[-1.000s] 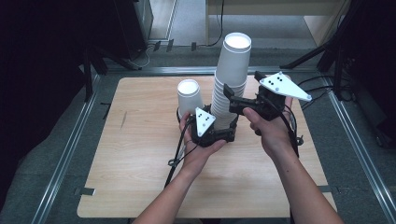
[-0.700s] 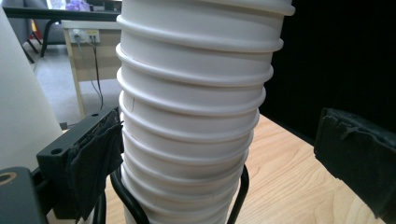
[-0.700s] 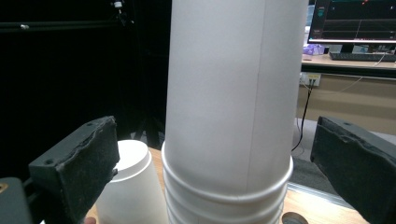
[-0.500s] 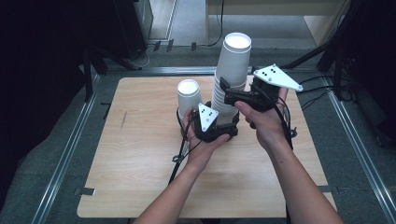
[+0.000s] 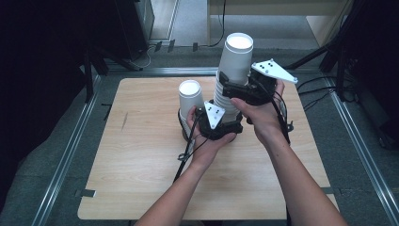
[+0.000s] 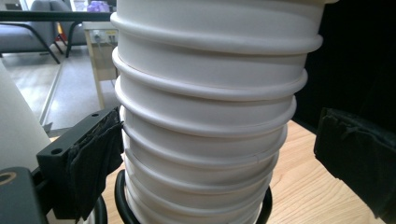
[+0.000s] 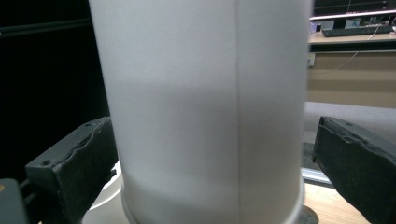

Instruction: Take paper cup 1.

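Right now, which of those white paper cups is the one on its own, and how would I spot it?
Start at the wooden table and find the tall stack of white cups near its far middle. Just left of that stack stands the single cup, upside down, partly behind the left hand-held gripper. Unlike the ribbed, many-rimmed stack, it is one short, smooth cup.

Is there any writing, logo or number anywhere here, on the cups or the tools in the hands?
None can be read.
The stack of white paper cups and the single cup beside it are plain white.
The grey plates on the left gripper and the right gripper bear only small dark dots.
The wooden table carries no print.
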Motion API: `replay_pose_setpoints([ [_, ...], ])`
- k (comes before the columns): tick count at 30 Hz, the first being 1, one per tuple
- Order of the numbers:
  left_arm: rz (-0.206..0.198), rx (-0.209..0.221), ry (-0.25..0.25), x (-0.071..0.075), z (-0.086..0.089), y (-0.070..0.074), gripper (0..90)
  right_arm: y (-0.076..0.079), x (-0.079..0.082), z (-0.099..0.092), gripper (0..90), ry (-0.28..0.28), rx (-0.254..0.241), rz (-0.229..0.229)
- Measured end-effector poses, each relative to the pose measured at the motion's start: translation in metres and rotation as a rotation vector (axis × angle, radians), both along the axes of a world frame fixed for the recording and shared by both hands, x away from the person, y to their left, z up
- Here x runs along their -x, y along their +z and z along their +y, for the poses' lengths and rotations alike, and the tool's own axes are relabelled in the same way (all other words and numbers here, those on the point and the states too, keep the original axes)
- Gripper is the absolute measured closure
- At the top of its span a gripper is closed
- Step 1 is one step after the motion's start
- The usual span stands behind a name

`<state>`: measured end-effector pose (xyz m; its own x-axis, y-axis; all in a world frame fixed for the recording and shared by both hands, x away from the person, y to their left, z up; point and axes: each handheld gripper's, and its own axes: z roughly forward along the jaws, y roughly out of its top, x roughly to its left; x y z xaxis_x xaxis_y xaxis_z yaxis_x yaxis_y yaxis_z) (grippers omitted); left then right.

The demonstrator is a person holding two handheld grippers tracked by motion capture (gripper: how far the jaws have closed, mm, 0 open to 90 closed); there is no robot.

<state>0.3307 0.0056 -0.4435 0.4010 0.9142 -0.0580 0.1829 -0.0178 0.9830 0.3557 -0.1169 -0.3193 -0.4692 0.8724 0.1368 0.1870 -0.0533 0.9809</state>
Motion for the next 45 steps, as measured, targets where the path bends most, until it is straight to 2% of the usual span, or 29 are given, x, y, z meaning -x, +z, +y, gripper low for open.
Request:
replay_pose_setpoints([
  [6,0.001,-0.001,0.017,-0.003,-0.002,0.0,1.8,0.0,-0.005,0.007,1.5,0.004,0.003,-0.005],
  [12,0.005,-0.024,0.051,-0.005,-0.005,-0.001,1.9,-0.002,-0.009,0.013,4.3,-0.007,0.015,-0.007],
  [15,0.002,-0.023,0.046,-0.005,-0.005,-0.002,2.0,-0.003,-0.011,0.013,8.7,-0.016,0.021,-0.01],
  [19,0.0,-0.015,0.056,-0.005,-0.005,-0.001,5.4,-0.003,-0.011,0.012,10.1,-0.013,0.024,-0.017],
  [31,0.007,-0.009,0.053,-0.004,-0.004,0.0,6.0,0.0,-0.011,0.013,10.3,-0.024,0.02,-0.037],
  [45,0.014,-0.011,0.057,-0.004,-0.004,-0.001,6.1,0.015,-0.009,0.013,10.6,-0.022,0.011,-0.065],
])
